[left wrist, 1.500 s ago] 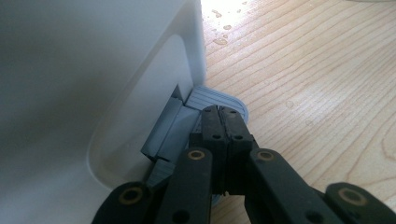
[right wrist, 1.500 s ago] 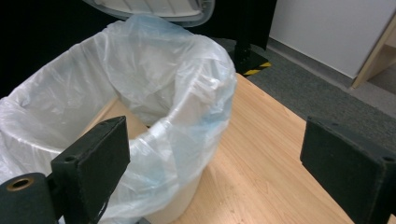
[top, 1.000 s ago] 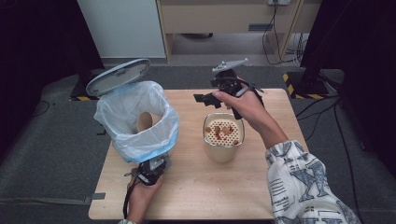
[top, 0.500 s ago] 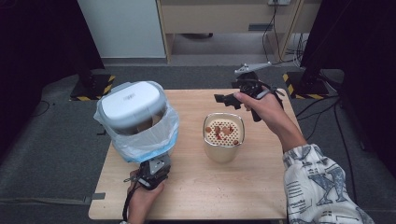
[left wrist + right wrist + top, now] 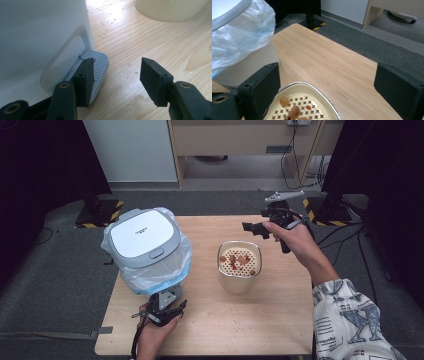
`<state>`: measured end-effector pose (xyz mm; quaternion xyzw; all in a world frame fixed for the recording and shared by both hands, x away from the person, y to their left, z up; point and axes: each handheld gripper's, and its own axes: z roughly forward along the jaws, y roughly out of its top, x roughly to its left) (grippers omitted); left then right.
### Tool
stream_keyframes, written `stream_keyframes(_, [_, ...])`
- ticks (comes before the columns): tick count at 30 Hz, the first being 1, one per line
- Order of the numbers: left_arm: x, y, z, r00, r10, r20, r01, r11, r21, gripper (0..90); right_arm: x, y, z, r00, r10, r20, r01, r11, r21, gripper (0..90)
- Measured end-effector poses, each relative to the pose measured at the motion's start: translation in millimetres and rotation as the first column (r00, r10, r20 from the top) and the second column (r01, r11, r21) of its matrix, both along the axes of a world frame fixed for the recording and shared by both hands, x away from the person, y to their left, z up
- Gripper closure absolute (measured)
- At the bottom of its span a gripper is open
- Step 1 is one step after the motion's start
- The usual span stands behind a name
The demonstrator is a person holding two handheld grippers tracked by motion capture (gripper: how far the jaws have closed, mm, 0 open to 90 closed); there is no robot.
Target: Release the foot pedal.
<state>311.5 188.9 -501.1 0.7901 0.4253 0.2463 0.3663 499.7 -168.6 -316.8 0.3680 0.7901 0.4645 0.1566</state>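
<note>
Since the earlier frame our left tool (image 5: 161, 308) has just been opening its jaws; they now stand apart with nothing between them, one pad resting over the grey pedal (image 5: 98, 65) at the foot of the bin (image 5: 145, 247), the other above bare desk (image 5: 260, 320). Bin lid (image 5: 142, 237) was up a second ago and is now down flat over the bag liner (image 5: 177, 265). Our right tool (image 5: 255, 227) has shifted right, toward the far right corner of the desk; it hangs in the air with jaws wide and empty. Cream strainer pot (image 5: 239, 266) with a few reddish bits sits mid-desk, just beside the bin, below and in front of the right tool.
</note>
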Motion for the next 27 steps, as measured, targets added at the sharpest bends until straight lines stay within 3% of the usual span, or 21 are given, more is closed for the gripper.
stream_keyframes(8, [-0.1,-1.0,0.3,0.9997,-0.024,-0.006,0.024,0.9997,0.000,40.5,1.2,-15.2,-5.7,0.9975,-0.070,0.005,0.070,0.998,0.003,7.1])
stream_keyframes(27, [0.2,-3.5,-0.2,0.9978,-0.064,-0.015,0.064,0.9980,-0.003,38.6,0.8,-45.6,-9.6,0.9878,-0.155,0.022,0.155,0.988,-0.005,7.1])
